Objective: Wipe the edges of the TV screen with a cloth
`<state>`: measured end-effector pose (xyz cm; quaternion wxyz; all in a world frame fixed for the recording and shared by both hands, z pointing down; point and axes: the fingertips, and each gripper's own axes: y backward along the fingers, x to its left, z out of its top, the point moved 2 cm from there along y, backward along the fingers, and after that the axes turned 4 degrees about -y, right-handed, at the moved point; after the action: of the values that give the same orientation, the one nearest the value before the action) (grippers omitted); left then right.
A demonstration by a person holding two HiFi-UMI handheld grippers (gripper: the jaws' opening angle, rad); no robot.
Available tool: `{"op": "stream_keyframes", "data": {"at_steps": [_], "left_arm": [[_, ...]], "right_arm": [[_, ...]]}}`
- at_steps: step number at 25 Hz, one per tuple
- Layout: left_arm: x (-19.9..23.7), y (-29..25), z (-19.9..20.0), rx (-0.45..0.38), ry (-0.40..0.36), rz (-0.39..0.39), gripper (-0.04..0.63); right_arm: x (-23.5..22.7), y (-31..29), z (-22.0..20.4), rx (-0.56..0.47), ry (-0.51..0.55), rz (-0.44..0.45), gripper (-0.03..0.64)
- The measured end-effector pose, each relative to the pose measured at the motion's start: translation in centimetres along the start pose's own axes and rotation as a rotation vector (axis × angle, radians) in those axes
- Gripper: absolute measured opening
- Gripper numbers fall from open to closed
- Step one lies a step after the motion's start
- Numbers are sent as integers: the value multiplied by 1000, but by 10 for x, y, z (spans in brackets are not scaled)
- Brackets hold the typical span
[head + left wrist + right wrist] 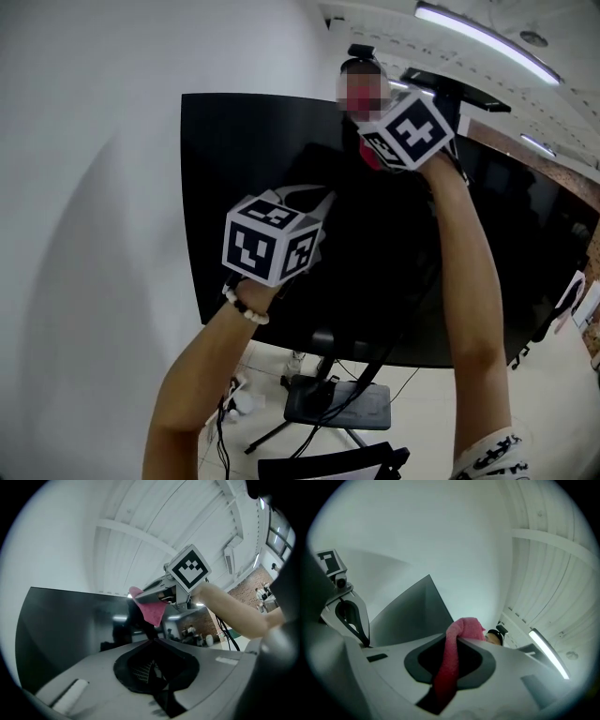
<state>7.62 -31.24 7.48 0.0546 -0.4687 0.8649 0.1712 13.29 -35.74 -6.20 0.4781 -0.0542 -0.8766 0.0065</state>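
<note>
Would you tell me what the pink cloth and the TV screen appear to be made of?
Pink cloth: soft matte fabric, perhaps microfibre; it bunches and folds limply. TV screen: glossy dark glass or plastic; it mirrors lights and the room.

The cloth [452, 667] clamped by the right gripper [464, 637] is soft, fuzzy pink fabric. Ahead of the left gripper [152, 640], the TV screen [65, 625] is smooth, glossy black and mirror-like. Both gripper shells look like matt grey plastic.

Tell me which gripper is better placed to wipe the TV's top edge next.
Right. The right gripper is shut on the cloth, up near the top edge of the TV. The left gripper is shut, empty, and lower in front of the TV.
</note>
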Motion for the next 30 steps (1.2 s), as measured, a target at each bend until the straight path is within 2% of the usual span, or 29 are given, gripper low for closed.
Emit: {"op": "stream_keyframes", "data": {"at_steps": [3,7,18,25,30], "left_arm": [[34,23,-9,4,15,-6,-6],[75,63,-23,21,32,4,-6],[172,161,-63,57,97,111,-6],[207,196,-97,72,168,179,-6],[216,217,-108,71,190,193,-6]], "right_arm": [[18,-24,31,9,-3,-9,58],[58,-56,86,-33,-39,36,58],[139,-144,220,-125,-82,87,58],[177,-179,263,-157,-85,136,58],[207,-190,258,-125,-60,143,58]]}}
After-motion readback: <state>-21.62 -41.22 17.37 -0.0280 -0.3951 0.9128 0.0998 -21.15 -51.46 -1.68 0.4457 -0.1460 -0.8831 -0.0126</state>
